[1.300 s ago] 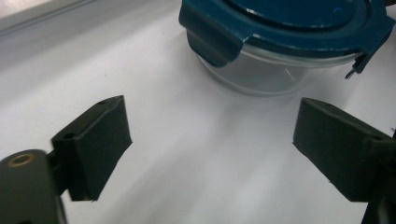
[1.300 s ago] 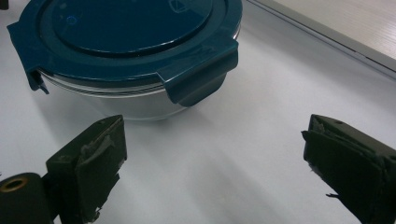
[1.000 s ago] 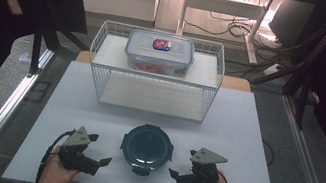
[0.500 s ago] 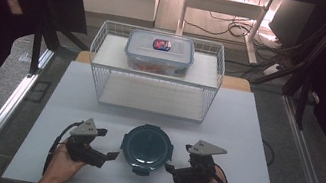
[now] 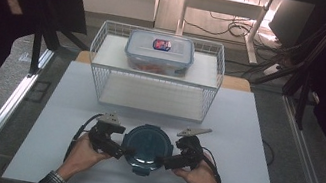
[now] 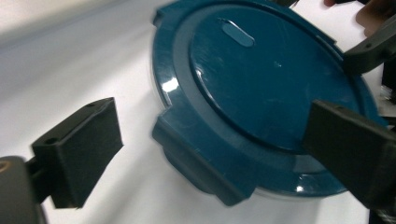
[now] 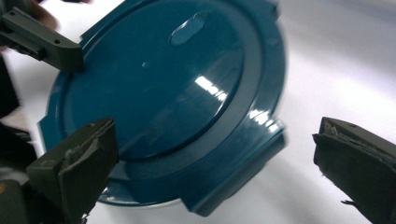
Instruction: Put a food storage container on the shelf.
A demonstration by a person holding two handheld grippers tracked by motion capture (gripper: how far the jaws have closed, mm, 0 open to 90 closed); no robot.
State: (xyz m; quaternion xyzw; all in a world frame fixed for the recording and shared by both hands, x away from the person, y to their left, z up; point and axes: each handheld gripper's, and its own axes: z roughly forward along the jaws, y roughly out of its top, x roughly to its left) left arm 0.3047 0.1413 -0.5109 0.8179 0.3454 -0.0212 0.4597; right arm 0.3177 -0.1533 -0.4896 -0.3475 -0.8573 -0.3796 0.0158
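Note:
A round container with a dark teal lid (image 5: 147,147) sits on the white table near its front edge. My left gripper (image 5: 123,152) is at the lid's left rim and my right gripper (image 5: 166,162) is at its right rim, each held in a hand. In the left gripper view the lid (image 6: 261,88) is close up, and the open left gripper (image 6: 212,149) straddles one of its latch tabs (image 6: 196,163). The right gripper view has the open right gripper (image 7: 219,168) around another latch tab (image 7: 243,179) of the lid (image 7: 163,84). Neither pair of jaws is closed on a tab.
A white wire basket (image 5: 102,50) stands at the back of the table. A clear rectangular food box (image 5: 159,52) with a labelled lid rests on the basket's upper shelf. The white table board (image 5: 254,138) is bare on both sides of the round container.
Both hands have brought the grippers inward and slightly forward, from beside the round container to its left and right rims. The container and the basket have not moved.

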